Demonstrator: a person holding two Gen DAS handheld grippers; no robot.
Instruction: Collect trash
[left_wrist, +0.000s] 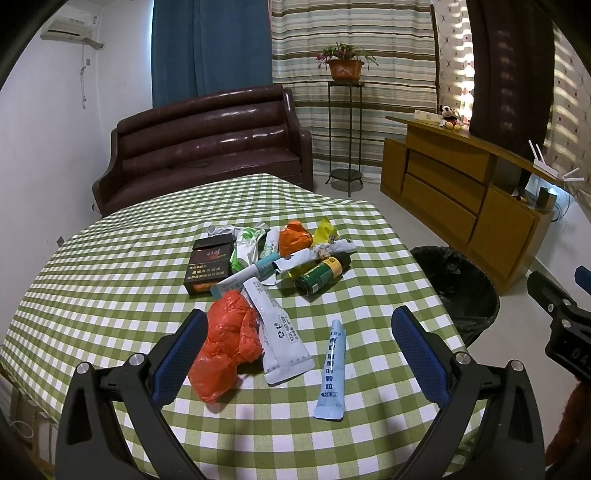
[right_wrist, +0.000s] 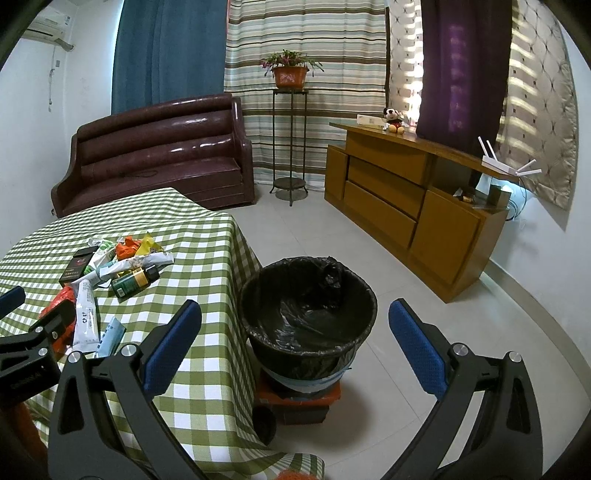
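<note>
Left gripper (left_wrist: 299, 350): jaws spread wide, nothing between the pads, hovering over the near part of the tabletop (left_wrist: 110, 266), which is covered in green-and-white check cloth.

Trash on the tabletop, counted left to right in the left wrist view:
- one dark cigarette carton (left_wrist: 208, 266), lying flat
- one crumpled orange plastic bag (left_wrist: 225, 343), just beside the left gripper's left finger (left_wrist: 181, 350)
- one green-and-white wrapper (left_wrist: 245, 251)
- one white sachet with printed numbers (left_wrist: 280, 339), touching the orange bag
- one teal-and-white tube (left_wrist: 243, 275), partly under other wrappers
- one pale blue sachet (left_wrist: 331, 373), lying alone between the gripper fingers
- one second crumpled orange piece (left_wrist: 294, 238) at the far side of the heap
- one torn white wrapper (left_wrist: 314, 256)
- one yellow wrapper (left_wrist: 325, 230)
- one dark green bottle with a yellow label (left_wrist: 321, 273), on its side

Further scraps at the back of the heap are too overlapped to count.

Right gripper (right_wrist: 293, 350): jaws likewise wide apart and empty, positioned off the tabletop's right edge, above one waste bin (right_wrist: 308, 317).

The bin is lined with a black bag (right_wrist: 295, 321) and stands on an orange-red box (right_wrist: 299, 398) on the tiled floor, just beside the tabletop's corner. No trash is discernible inside the liner; its dark folds hide the bottom
</note>
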